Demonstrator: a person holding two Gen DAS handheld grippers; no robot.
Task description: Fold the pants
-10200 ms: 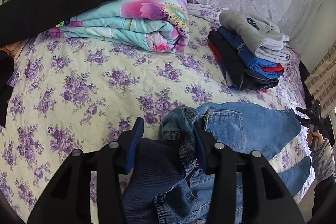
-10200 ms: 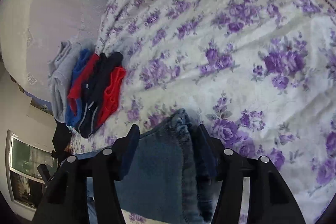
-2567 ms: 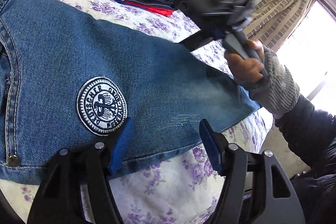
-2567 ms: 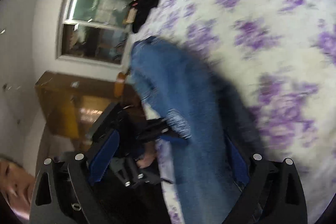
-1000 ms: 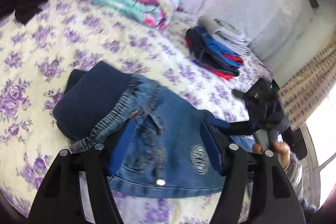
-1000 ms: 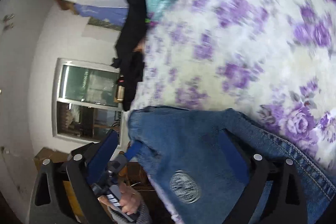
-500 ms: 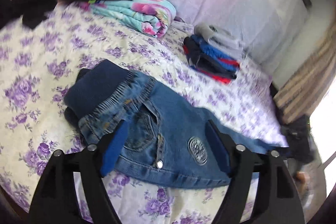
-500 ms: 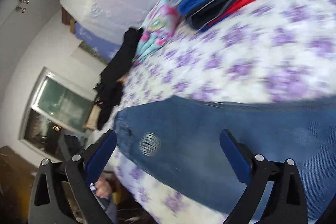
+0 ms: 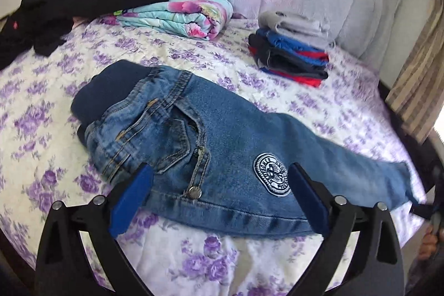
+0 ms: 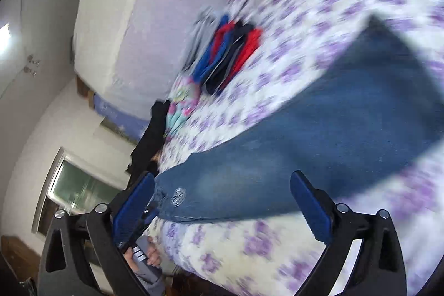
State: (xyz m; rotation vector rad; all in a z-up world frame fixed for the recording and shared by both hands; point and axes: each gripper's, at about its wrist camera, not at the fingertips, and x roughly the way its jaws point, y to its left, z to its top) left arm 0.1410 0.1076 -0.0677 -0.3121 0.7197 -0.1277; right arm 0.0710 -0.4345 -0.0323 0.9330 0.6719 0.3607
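Floral bedspread (image 9: pixel 38 90) bears one pair of jeans (image 9: pixel 222 146), two folded piles.

A bed (image 9: pixel 69 79) carries a white spread printed with purple flowers. At its far side lies a folded turquoise and pink floral quilt (image 9: pixel 180 15), with black clothing (image 9: pixel 83 2) draped over its left end. To the right stands a stack of folded clothes (image 9: pixel 291 52), grey on top, blue, red and dark below. A striped curtain (image 9: pixel 416 90) hangs far right.
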